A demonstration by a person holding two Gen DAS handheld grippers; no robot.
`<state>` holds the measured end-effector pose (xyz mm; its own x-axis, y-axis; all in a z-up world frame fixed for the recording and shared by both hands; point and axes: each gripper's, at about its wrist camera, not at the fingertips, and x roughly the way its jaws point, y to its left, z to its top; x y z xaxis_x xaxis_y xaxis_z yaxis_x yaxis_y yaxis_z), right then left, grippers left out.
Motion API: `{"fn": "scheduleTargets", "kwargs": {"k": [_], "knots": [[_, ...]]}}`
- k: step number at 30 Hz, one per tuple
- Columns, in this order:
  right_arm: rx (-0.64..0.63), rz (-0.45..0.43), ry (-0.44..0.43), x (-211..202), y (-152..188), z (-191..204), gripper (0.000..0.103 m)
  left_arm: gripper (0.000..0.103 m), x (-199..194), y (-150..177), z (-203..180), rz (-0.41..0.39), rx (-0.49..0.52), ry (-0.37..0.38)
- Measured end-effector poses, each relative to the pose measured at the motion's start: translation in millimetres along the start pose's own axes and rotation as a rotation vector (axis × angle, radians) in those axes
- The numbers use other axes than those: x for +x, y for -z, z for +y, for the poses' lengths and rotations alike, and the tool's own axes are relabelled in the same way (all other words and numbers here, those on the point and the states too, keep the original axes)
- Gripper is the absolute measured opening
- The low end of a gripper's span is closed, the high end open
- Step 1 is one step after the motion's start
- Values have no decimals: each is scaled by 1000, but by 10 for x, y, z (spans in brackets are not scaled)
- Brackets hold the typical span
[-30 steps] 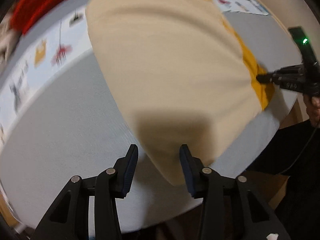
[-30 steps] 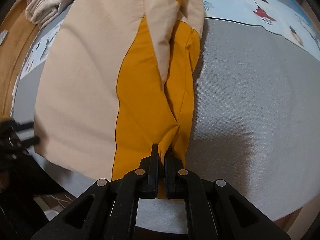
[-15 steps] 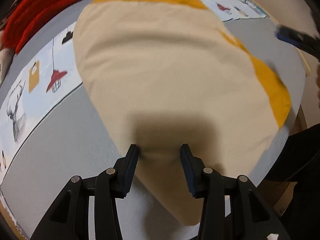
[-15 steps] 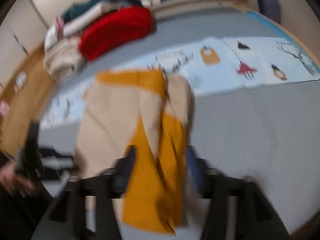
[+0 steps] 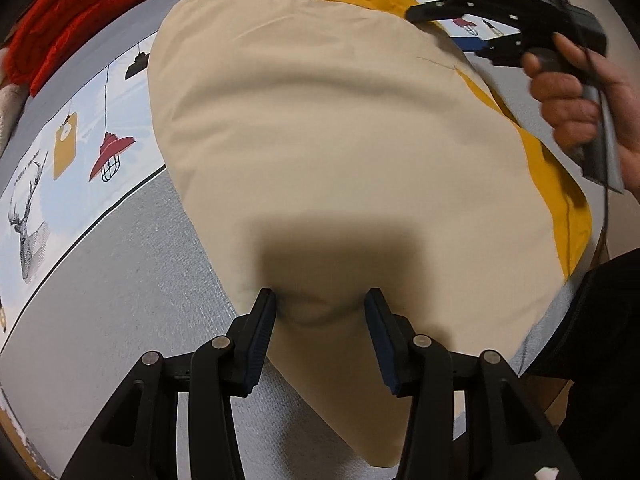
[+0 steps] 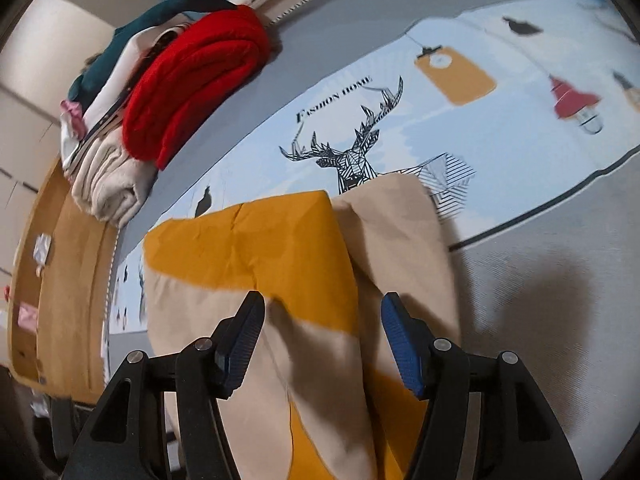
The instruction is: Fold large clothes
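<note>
A large beige and mustard-yellow garment (image 5: 340,152) lies folded on the grey bed. My left gripper (image 5: 320,312) is open, its fingers straddling the near beige edge, which bunches slightly between them. In the right wrist view the garment (image 6: 280,248) shows its yellow far band and a beige flap. My right gripper (image 6: 322,320) is open and empty, held above the cloth. From the left wrist view the right gripper (image 5: 444,20) is seen in a hand over the garment's far right edge.
A printed light-blue sheet (image 6: 480,128) with deer and lamp pictures lies beyond the garment. A red knit (image 6: 192,76) tops a pile of folded clothes (image 6: 108,184) at the far left. A wooden bed edge (image 6: 60,280) runs on the left.
My right gripper let go of the yellow edge, opened, and rose over the garment's far side. My left gripper moved forward onto the near beige edge.
</note>
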<state>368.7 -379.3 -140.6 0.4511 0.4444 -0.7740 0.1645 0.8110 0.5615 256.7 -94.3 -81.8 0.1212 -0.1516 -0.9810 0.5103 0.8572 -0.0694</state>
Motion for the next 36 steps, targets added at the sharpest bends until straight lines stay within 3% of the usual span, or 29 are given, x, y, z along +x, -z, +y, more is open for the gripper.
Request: {"fn": "scheduleTargets", "kwargs": {"k": [1, 2, 3, 6, 11, 14, 15, 17, 19, 20, 22, 24, 25, 27, 29, 32, 35, 36], "knots": [[27, -6, -20, 47, -50, -23, 48, 45, 4, -4, 9, 2, -1, 2], [42, -13, -37, 58, -79, -29, 17, 45, 9, -6, 17, 3, -2, 2], [49, -32, -50, 42, -102, -37, 6, 45, 12, -5, 21, 3, -3, 3], [53, -126, -72, -100, -171, -29, 2, 45, 12, -15, 24, -5, -2, 2], [80, -39, 182, 194, -113, -205, 2, 46, 11, -8, -63, -17, 29, -3], [-20, -40, 271, 213, -86, -6, 5, 46, 1, 23, -62, -16, 30, -7], [-48, -48, 295, 179, -74, 53, 13, 44, -21, 42, -37, -15, 20, 12], [-80, -87, 331, 0, -42, 149, 18, 40, -70, 93, 0, -16, 1, 57], [-99, -135, 276, -269, 16, 216, 22, 40, -128, 152, 25, -23, 3, 88], [-128, -145, 235, -399, 84, 276, 29, 40, -161, 193, 17, -27, 11, 98], [-219, -94, 164, -531, 277, 385, 48, 41, -191, 274, -7, -26, 30, 125], [-318, 32, 104, -504, 552, 429, 64, 42, -120, 353, -29, 9, 48, 119], [-347, 93, 111, -449, 677, 413, 64, 44, -69, 386, -40, 28, 57, 92], [-445, 277, 251, -207, 1044, 288, 64, 44, -39, 412, -36, 38, 46, 80], [-471, 358, 310, -120, 1252, 150, 64, 44, -56, 415, -14, 46, 27, 105], [-407, 349, 280, -252, 1242, 41, 66, 44, -110, 374, 71, 37, 17, 122], [-346, 309, 240, -354, 1155, -6, 67, 50, -237, 221, 436, -52, -149, 189], [-323, 299, 227, -341, 1106, -27, 67, 58, -246, 184, 554, -74, -208, 202]]}}
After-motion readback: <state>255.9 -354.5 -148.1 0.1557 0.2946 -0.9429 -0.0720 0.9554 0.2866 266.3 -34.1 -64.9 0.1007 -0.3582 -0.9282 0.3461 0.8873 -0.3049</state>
